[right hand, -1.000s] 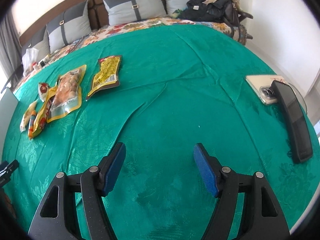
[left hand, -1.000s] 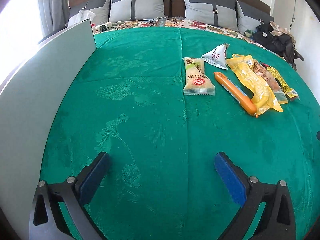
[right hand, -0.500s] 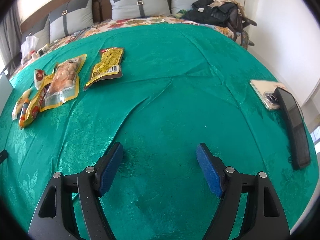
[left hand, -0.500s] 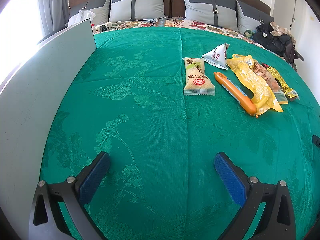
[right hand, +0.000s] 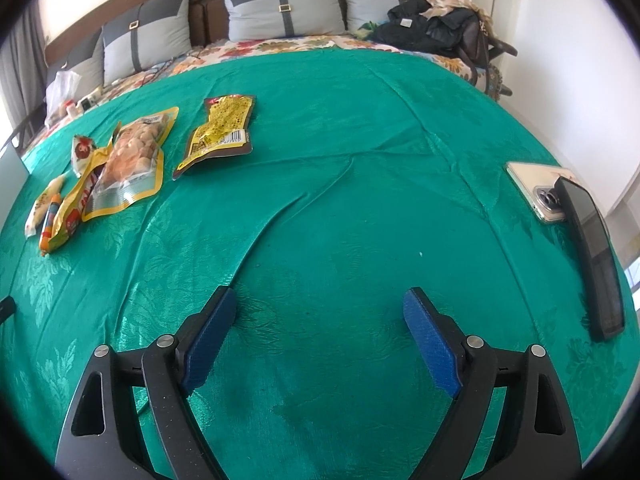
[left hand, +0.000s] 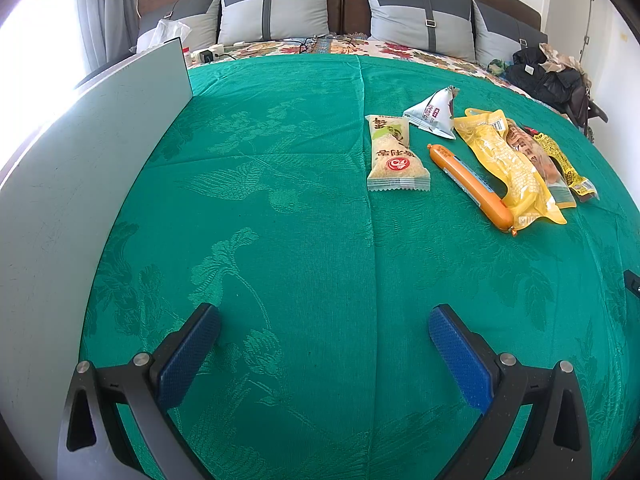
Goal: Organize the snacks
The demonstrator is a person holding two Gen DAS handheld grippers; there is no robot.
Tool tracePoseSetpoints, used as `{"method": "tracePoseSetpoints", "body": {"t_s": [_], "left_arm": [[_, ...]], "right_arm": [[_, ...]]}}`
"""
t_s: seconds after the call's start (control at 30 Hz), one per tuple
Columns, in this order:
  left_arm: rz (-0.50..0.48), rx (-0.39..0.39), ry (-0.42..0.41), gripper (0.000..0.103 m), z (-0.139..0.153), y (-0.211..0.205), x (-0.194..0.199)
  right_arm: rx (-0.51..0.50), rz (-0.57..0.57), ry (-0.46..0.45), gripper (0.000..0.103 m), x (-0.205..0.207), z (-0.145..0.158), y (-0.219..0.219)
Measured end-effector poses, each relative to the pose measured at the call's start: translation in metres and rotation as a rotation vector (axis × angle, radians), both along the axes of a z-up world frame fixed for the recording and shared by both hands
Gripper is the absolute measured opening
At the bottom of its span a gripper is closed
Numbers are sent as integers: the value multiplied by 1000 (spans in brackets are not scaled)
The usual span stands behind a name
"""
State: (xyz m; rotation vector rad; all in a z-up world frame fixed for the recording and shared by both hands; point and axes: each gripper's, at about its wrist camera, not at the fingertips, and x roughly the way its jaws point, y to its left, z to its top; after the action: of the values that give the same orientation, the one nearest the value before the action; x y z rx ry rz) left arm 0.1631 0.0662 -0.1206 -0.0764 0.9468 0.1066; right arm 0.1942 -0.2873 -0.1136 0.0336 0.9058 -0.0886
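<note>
Several snack packs lie in a row on the green bedspread (left hand: 280, 240). In the left wrist view they sit far right: a beige rice cake pack (left hand: 394, 156), a white triangular pouch (left hand: 434, 114), an orange sausage (left hand: 470, 184) and a large yellow bag (left hand: 508, 164). My left gripper (left hand: 324, 316) hovers open over bare cloth, well short of them. In the right wrist view a yellow-brown pouch (right hand: 222, 132) and a clear-fronted yellow bag (right hand: 128, 164) lie far left. My right gripper (right hand: 320, 300) has its jaws opening, with nothing between them.
A tall pale grey panel (left hand: 80, 184) stands along the left side of the spread. Two phones (right hand: 588, 240) rest at the right edge. Grey pillows (left hand: 276, 8) line the headboard, and dark clothes (right hand: 436, 28) are heaped at the far right corner.
The right gripper's jaws have spread wider, and its view has swung slightly so the snacks sit more to the right in the picture. The left gripper has stayed still.
</note>
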Motion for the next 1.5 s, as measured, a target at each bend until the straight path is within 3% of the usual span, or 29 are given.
{"method": "tracePoseSetpoints", "body": {"t_s": [1.5], "left_arm": [[0,1,0,103,0,0,0]], "right_arm": [[0,0,0,90,1,0,0]]}}
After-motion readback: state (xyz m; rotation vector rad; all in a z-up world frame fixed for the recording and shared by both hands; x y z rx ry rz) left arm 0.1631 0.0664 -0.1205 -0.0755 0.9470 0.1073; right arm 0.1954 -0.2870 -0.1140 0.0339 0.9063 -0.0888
